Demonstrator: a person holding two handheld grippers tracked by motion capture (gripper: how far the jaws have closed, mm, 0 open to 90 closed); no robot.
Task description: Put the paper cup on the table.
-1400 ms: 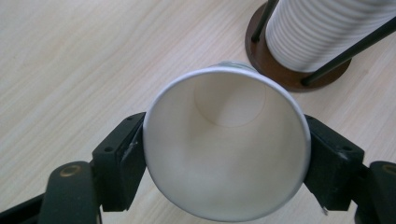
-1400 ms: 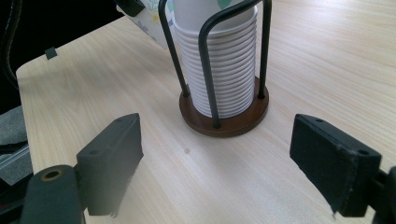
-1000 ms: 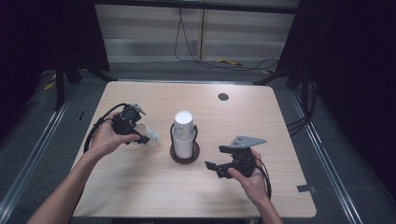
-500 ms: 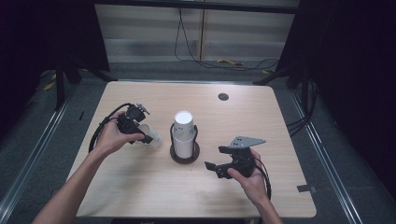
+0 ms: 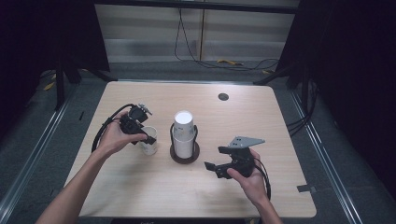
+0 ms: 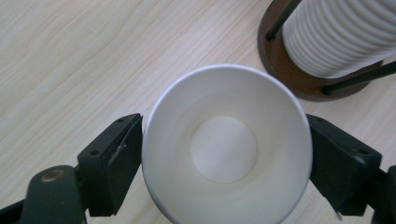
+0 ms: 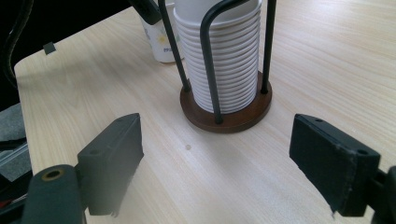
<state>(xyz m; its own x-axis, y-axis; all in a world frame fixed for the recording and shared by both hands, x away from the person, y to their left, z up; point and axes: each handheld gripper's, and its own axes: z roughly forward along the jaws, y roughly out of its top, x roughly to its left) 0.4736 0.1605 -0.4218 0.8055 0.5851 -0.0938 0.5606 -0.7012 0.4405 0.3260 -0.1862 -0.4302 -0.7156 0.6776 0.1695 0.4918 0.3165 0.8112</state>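
Your left tool (image 5: 150, 139) sits left of centre in the high view, clamped around a single white paper cup (image 5: 149, 146) that stands upright on the pale wooden surface (image 5: 280, 116). In the left gripper view you look straight down into that cup (image 6: 224, 144), with a black jaw pressed against its rim on either side. Just beside it, mid-frame in the high view, is the tall stack of white ribbed paper cups (image 5: 183, 135) in a black wire holder on a round dark brown base (image 5: 184, 155). Your right tool (image 5: 211, 170) hovers lower right of that stack, jaws spread wide with nothing between them, aimed at the holder's base (image 7: 226, 116).
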